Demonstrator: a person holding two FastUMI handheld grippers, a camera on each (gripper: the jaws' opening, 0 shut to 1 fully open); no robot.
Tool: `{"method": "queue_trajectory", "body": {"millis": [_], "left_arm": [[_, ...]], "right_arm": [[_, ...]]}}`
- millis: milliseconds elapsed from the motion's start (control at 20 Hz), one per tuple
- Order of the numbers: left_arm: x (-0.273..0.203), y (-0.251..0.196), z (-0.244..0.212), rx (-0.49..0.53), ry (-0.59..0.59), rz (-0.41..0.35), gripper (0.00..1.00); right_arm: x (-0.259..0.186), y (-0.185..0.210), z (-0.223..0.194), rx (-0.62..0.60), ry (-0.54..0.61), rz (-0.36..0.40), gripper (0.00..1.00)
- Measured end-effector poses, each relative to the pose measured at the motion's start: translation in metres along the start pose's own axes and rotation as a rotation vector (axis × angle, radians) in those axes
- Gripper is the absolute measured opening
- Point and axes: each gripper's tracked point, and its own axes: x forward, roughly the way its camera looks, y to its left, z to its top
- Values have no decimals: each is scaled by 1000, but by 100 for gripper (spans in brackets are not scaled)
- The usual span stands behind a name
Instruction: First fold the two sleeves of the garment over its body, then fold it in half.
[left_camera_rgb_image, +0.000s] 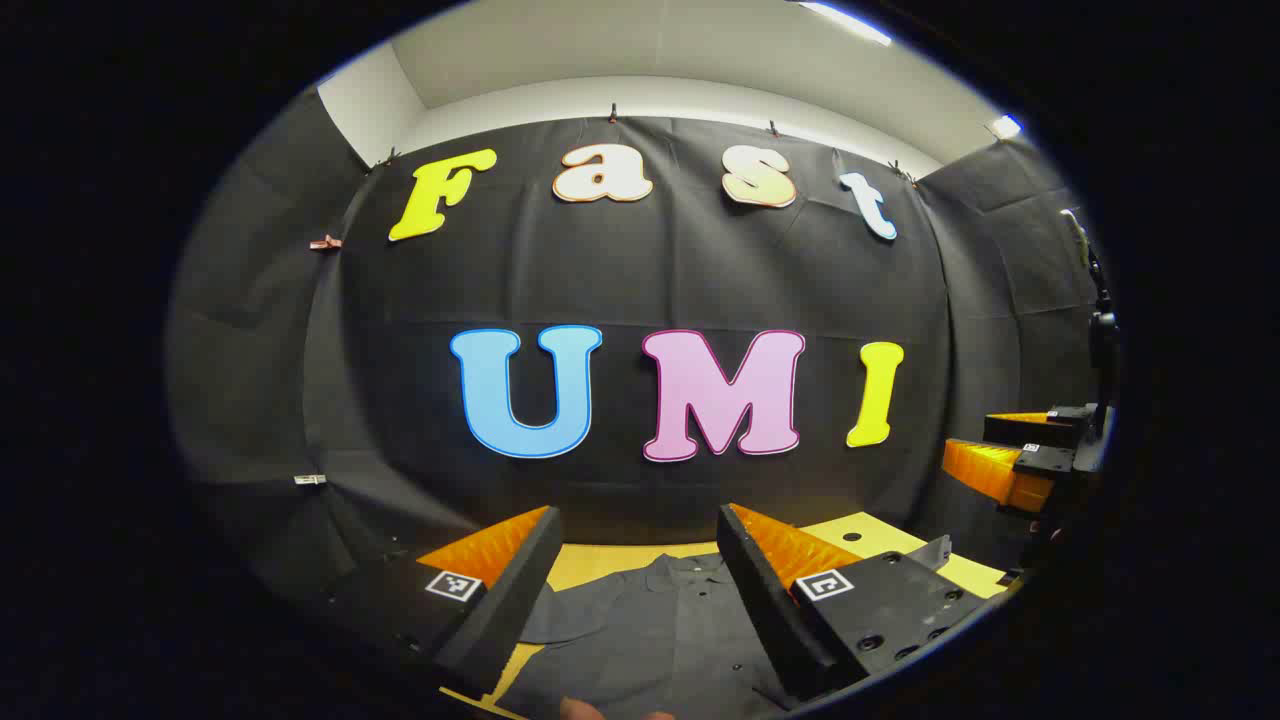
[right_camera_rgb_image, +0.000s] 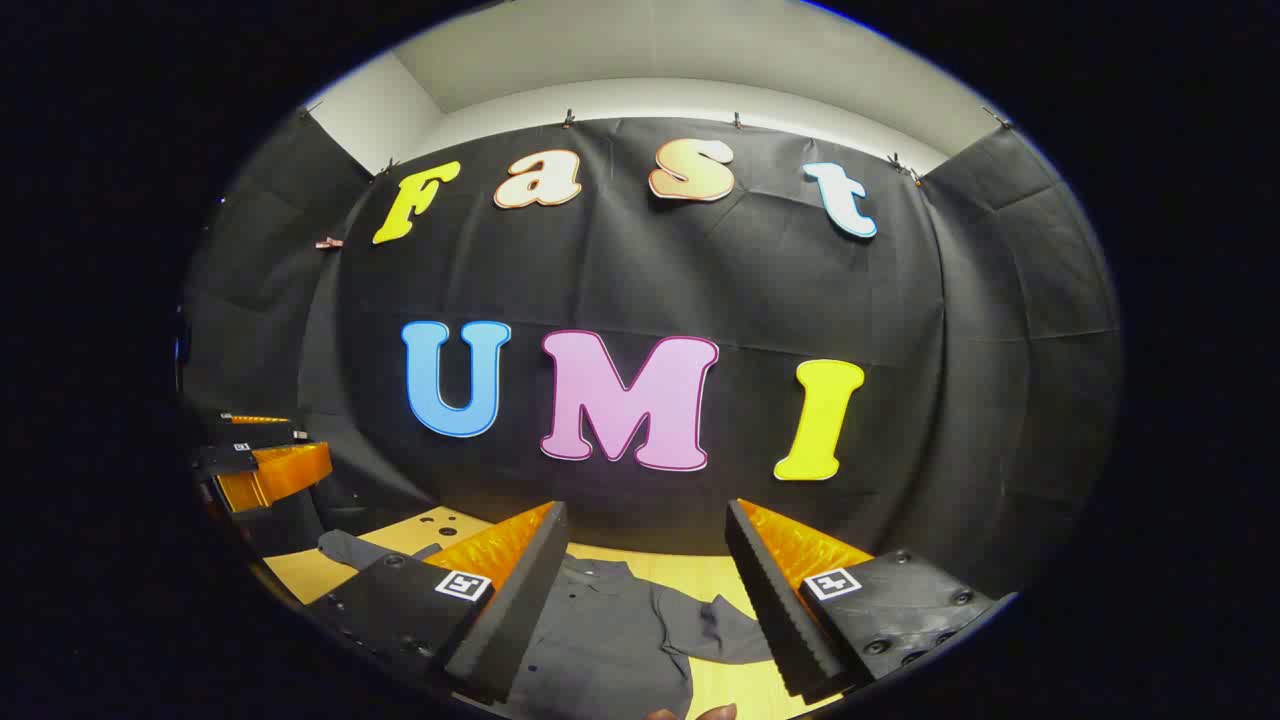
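Observation:
A dark grey button shirt lies flat on the wooden table, its collar toward the booth wall. My left gripper hovers open above it, holding nothing. In the right gripper view the same shirt lies below my open right gripper, which holds nothing. One short sleeve spreads out to the right and the other sleeve to the left. Each view shows the other gripper off to the side: the right gripper and the left gripper, both raised above the table.
The booth's black cloth wall stands close behind the table's far edge. Small holes mark the table top near the left sleeve. A person's fingertips peek in at the bottom edge.

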Motion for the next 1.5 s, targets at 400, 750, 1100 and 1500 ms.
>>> {"method": "queue_trajectory", "body": {"millis": [400, 750, 1100, 1500], "left_arm": [[16, -6, -5, 5, 8, -9, 98], [24, -7, -5, 18, 10, -14, 98], [27, -21, -15, 16, 24, -31, 98], [44, -66, -24, -4, 36, -71, 98]], "right_arm": [[10, -11, -4, -2, 2, -21, 98], [14, -12, -6, -7, 4, -25, 98], [24, -61, -36, -10, 75, -117, 98], [48, -225, -140, -8, 282, -308, 98]]}}
